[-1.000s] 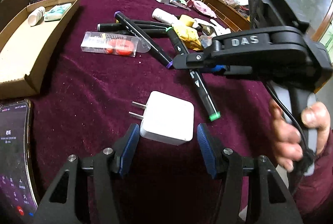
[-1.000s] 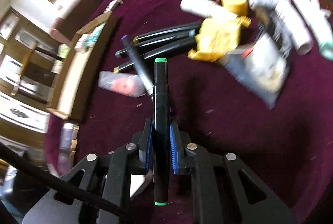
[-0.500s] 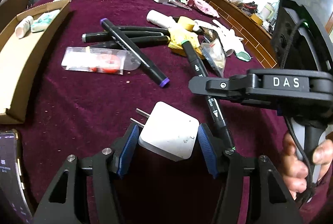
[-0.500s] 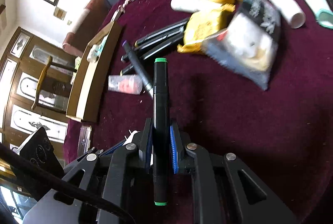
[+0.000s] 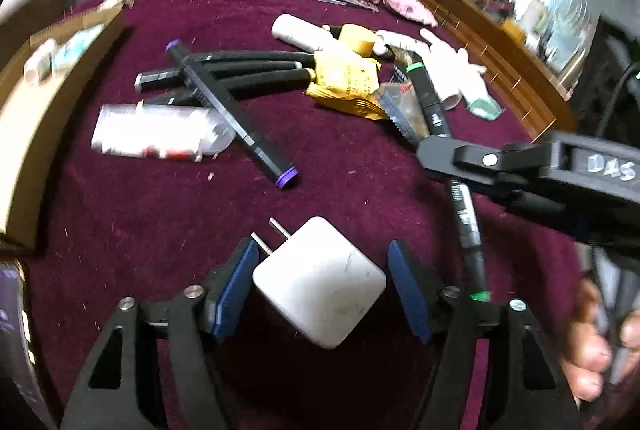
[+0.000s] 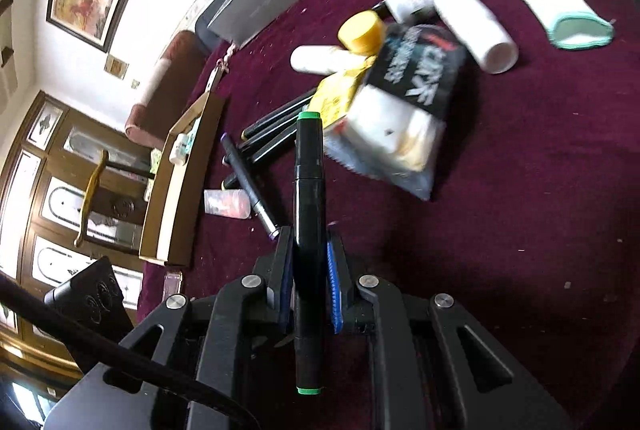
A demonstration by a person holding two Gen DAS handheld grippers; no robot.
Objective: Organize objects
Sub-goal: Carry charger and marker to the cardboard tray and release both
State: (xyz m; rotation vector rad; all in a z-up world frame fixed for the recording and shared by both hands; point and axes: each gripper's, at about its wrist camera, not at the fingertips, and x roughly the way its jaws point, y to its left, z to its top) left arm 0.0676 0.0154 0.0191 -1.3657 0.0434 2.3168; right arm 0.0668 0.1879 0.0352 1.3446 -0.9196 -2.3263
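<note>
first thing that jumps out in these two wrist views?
The white plug-in charger sits low in the left wrist view, between the blue pads of the left gripper, whose jaws have just been opening and do not press it. The right gripper is shut on a black marker with green ends, held lengthwise up the middle of its view. Beyond lies a heap of markers and snack packets on the maroon cloth.

Reading "DAS" in blurred white letters on the right gripper's (image 5: 436, 154) black housing. Showing large white lettering on the black top of a snack packet (image 6: 404, 102), too smeared to make out. Showing faint, illegible print on the green-capped marker's (image 5: 464, 206) barrel.
</note>
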